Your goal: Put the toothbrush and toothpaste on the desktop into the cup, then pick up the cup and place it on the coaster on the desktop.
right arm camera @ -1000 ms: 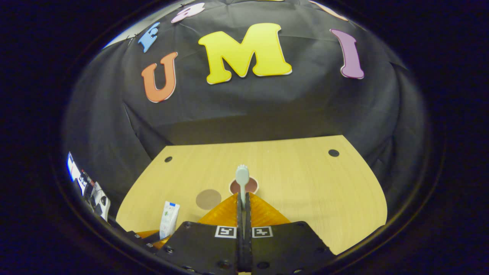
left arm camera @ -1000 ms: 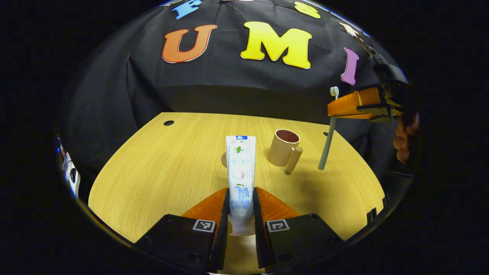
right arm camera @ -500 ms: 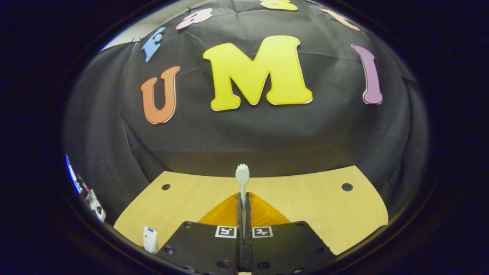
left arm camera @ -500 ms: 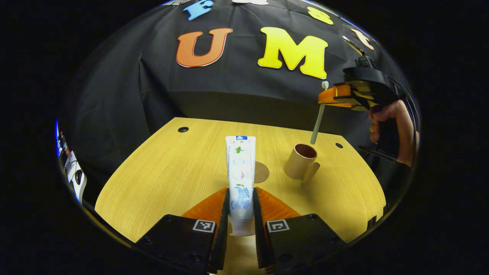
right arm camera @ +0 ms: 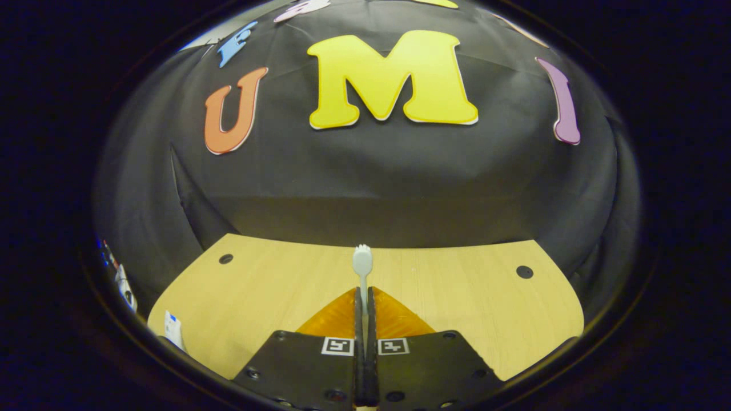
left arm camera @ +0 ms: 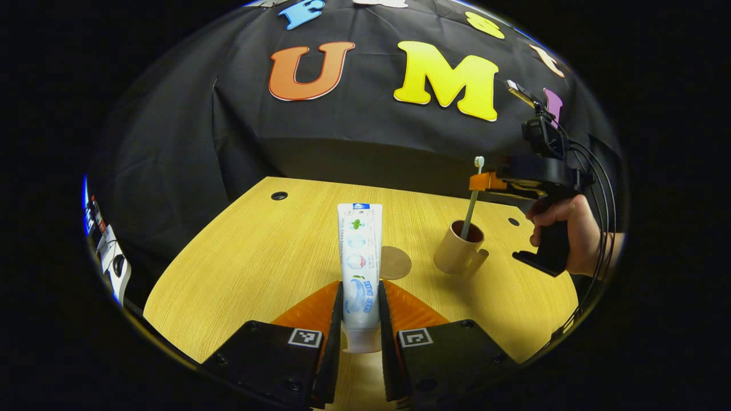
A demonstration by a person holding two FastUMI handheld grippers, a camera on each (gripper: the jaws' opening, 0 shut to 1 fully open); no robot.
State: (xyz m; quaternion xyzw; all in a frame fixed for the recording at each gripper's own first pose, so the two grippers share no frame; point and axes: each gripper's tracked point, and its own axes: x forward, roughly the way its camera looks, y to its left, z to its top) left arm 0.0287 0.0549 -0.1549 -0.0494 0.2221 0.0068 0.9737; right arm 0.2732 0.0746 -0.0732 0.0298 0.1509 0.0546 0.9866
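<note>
Two tongs were in use. In the left gripper view, we held the toothpaste tube (left arm camera: pixel 360 262) clamped between the fingers of the left tongs (left arm camera: pixel 360 319), cap end toward the camera, above the table (left arm camera: pixel 240 257). Farther right, a hand (left arm camera: pixel 562 228) held the right tongs (left arm camera: pixel 485 181), clamped on the toothbrush (left arm camera: pixel 472 200), whose lower end sat inside the cup (left arm camera: pixel 457 251). The coaster (left arm camera: pixel 395 262) lay just left of the cup. In the right gripper view, the right tongs (right arm camera: pixel 363 302) pressed together on the toothbrush neck, bristle head (right arm camera: pixel 362 258) pointing forward.
</note>
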